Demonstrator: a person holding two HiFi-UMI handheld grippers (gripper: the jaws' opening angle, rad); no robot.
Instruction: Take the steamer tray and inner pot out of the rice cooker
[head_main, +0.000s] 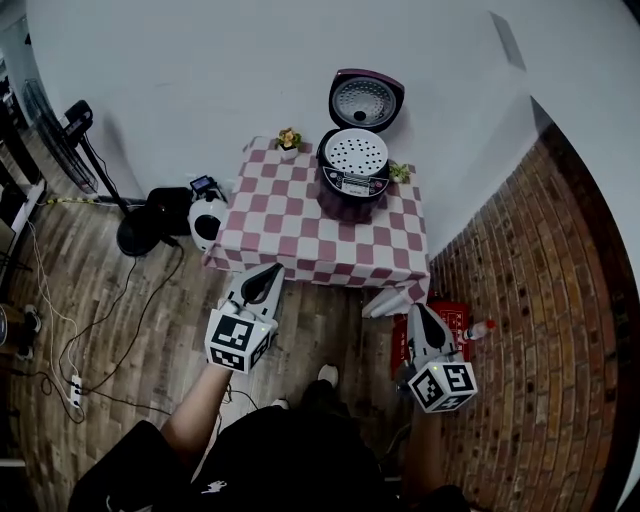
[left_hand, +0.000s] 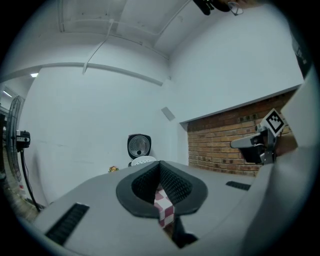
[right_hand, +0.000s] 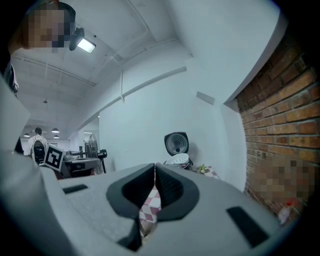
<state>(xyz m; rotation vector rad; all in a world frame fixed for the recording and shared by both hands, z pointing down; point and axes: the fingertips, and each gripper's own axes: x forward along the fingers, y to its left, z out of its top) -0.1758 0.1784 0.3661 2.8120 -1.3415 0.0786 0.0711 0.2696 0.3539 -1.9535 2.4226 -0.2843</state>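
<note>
one rice cooker (head_main: 357, 160), two tools (head_main: 267, 275) (head_main: 416, 311)

Pink/white chk tablecloth (head_main: 290, 225), dk purple rice cooker (head_main: 350, 196), white steamer tray (head_main: 357, 152).

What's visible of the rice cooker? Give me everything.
The rice cooker has a round, dark purplish, glossy-looking body with a control panel on its front. Its lid stands open at the back, with the silvery inner plate showing. A white perforated steamer tray sits in its mouth and hides whatever lies beneath. The cooker stands upright on the far right part of the checkered table, close to the white wall.
</note>
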